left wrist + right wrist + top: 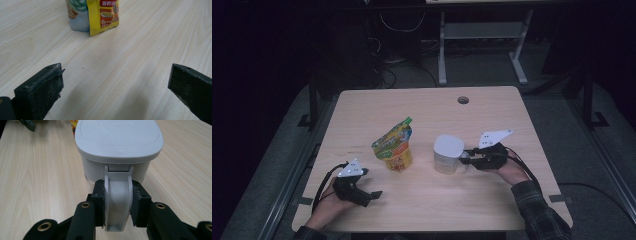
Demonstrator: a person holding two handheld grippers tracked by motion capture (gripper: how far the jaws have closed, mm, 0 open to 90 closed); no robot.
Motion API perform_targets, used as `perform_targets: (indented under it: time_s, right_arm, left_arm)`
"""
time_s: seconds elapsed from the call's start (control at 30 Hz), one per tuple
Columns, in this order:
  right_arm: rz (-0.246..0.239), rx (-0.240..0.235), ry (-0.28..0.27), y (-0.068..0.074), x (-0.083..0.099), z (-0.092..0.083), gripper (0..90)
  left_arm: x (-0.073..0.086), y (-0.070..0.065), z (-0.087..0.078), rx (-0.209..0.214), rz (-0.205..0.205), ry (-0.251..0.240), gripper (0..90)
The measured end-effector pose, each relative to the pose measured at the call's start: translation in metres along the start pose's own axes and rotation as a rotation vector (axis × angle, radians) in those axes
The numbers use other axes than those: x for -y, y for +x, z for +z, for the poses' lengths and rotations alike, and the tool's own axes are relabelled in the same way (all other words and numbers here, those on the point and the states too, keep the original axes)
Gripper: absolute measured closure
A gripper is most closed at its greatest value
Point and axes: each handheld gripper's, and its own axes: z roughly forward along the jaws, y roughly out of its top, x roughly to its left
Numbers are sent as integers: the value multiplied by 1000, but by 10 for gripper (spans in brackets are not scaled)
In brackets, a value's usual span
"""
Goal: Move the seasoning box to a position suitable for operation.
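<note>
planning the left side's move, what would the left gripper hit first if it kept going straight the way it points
Most likely the yellow pouch: it stands straight ahead between the open left gripper jaws, with bare table between. Depth is hard to judge.

Pale wood-grain table (512, 200); the lidded jug (447, 152) on it is plain whitish-grey, handle (117, 200) too; the pouch (394, 145) left of the jug is yellow with green, orange and red print; plaid sleeve (539, 212)

We see the table (427, 200) dimly lit from above in the soft, grainy high view, surroundings nearly black; both gripper views look brighter and sharper.
</note>
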Motion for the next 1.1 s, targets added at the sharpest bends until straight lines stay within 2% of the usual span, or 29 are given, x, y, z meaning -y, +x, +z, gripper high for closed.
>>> perform_targets:
  time_s: [0.47, 0.57, 0.8, 1.03, 1.1]
  right_arm:
    - [-44, -37, 9, 24, -2, -7, 685]
    - [-28, -48, 2, 30, 1, -8, 685]
    - [-58, -61, 5, 41, 0, -11, 685]
    - [-50, -83, -5, 55, 5, -15, 684]
    - [-63, -87, -6, 59, 6, -17, 684]
  left_arm:
    - [0, 0, 0, 3, -9, -5, 0]
    - [0, 0, 0, 4, -6, -3, 0]
    - [1, 0, 0, 5, -7, -8, 0]
    - [1, -1, 0, 8, -6, -4, 0]
    - [1, -1, 0, 8, -5, -3, 0]
